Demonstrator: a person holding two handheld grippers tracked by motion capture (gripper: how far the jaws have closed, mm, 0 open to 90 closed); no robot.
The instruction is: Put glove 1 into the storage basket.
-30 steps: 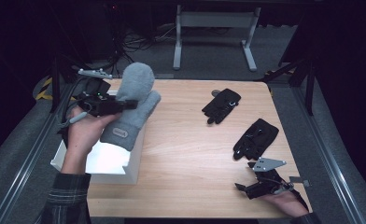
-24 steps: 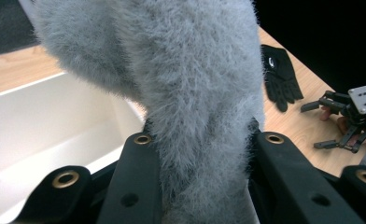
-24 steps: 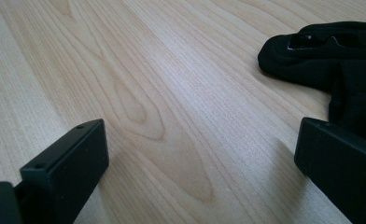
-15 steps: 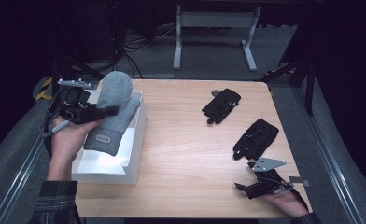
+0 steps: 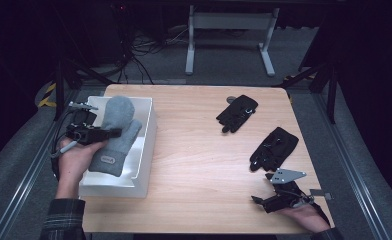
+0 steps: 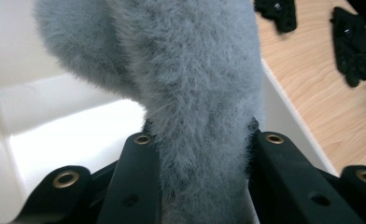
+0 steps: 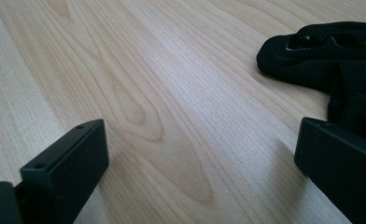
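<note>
Wooden table (image 5: 199, 150) fills frame centre. White bin (image 5: 146, 145) at left edge. Grey fuzzy mitten (image 5: 115, 135) over bin, clamped in left gripper (image 5: 111, 133), jaws pressed on its cuff. 2 black gloves (image 5: 236, 112) (image 5: 274, 148) at right. Right gripper (image 5: 260, 187), lower right: jaws wide apart, nothing between.

The box (image 5: 144, 150) stands at the table's (image 5: 199, 165) left edge; the mitten (image 5: 115, 135) lies in it, lengthwise, tip toward the far wall; the left gripper (image 5: 111, 133) sits across the mitten from the left, jaws on either side of it; one glove (image 5: 237, 113) lies right of centre toward the far edge; a second glove (image 5: 274, 148) lies nearer and further right, apart from the first; the right gripper (image 5: 259, 200) rests at the near right corner, just in front of the second glove, above bare table.
</note>
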